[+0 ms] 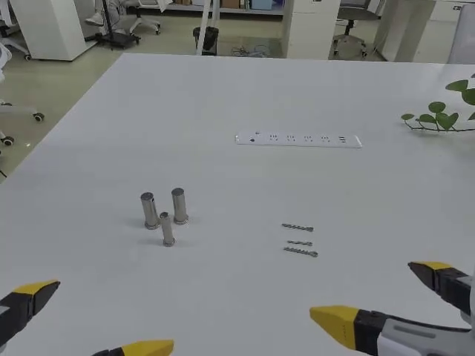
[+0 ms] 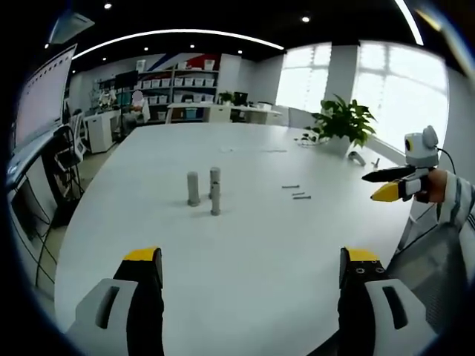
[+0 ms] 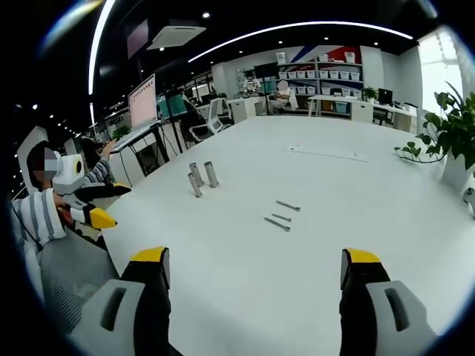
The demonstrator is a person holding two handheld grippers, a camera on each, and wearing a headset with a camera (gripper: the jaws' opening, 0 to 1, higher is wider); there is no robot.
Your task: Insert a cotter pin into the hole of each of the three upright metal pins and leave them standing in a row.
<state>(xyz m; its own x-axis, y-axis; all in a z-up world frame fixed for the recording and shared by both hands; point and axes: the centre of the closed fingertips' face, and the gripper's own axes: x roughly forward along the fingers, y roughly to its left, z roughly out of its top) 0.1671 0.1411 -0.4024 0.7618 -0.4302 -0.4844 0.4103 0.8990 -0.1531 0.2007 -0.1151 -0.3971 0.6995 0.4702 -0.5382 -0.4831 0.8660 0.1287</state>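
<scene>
Over the near edge of the bench (image 1: pixel 237 311), the left gripper (image 1: pixel 89 319) and the right gripper (image 1: pixel 382 297) both hover with jaws wide apart and nothing between them. Each gripper view shows its own yellow tips spread over bare white surface.

Further in, toward the bench's left edge, the three metal pins (image 1: pixel 165 215) stand upright in a tight cluster rather than a row, each on a small flared foot. They look like smooth, stiff steel, heavy for their size but narrow-based, so a sideways nudge would likely tip them. A steady hold low on the shank seems best. Their holes are too small to make out.

At the same depth, nearer the right edge and well apart from them, the three cotter pins (image 1: pixel 299 240) lie flat and roughly parallel. They look thin, light and springy, prone to skate or flick away. Pinching one across its head end, legs left free, seems wise; which end that is, I cannot tell.

Beyond lies a power strip (image 1: pixel 298 139), and a plant (image 1: pixel 445 115) sits at the far right edge.
</scene>
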